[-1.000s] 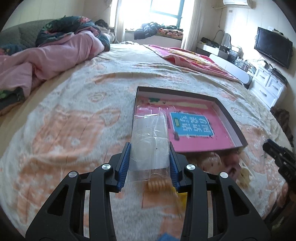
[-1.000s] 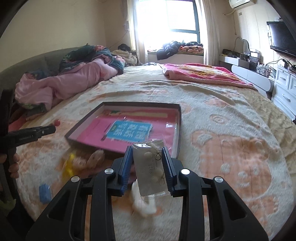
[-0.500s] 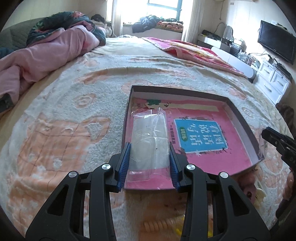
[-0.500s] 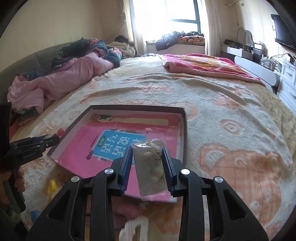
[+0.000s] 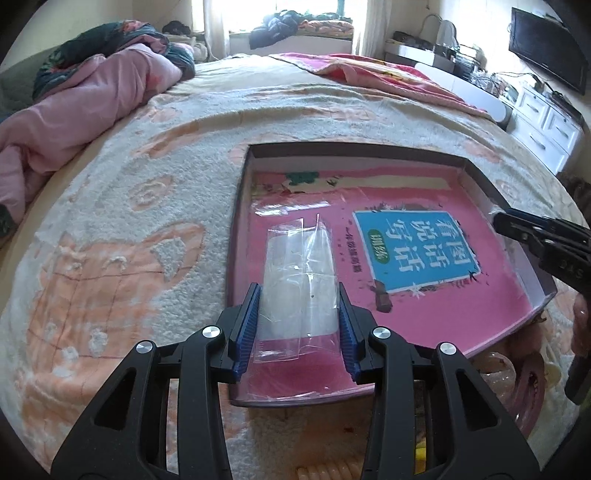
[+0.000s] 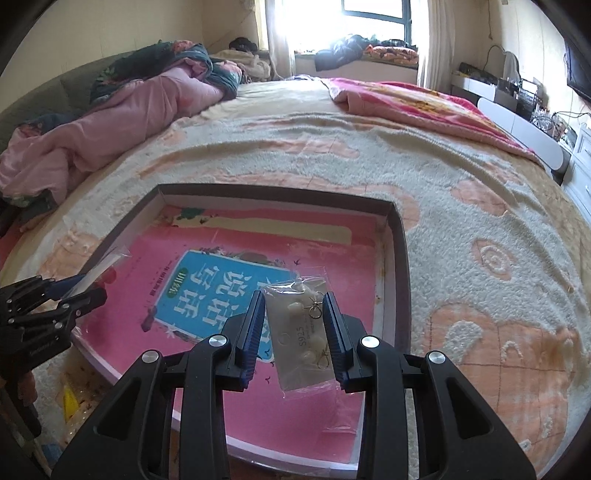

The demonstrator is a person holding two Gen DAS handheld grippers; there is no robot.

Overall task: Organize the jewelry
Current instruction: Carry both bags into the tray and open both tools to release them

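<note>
Both claws hang over a shallow pink box (image 5: pixel 476 168) lying on the bed's cream-and-peach blanket (image 6: pixel 480 206). Left claw (image 5: pixel 300 310) is clamped on an empty clear bag (image 5: pixel 299 280), its long axis running straight ahead between the fingers. Right claw (image 6: pixel 294 325) grips an earring packet (image 6: pixel 301 332), likewise lengthwise, pointing toward the window (image 6: pixel 373 14). Beyond the left claw, a pink quilt (image 5: pixel 74 110) is heaped.

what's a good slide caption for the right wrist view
Right gripper holds a bagged earring card above the pink-lined box on the bed.
</note>
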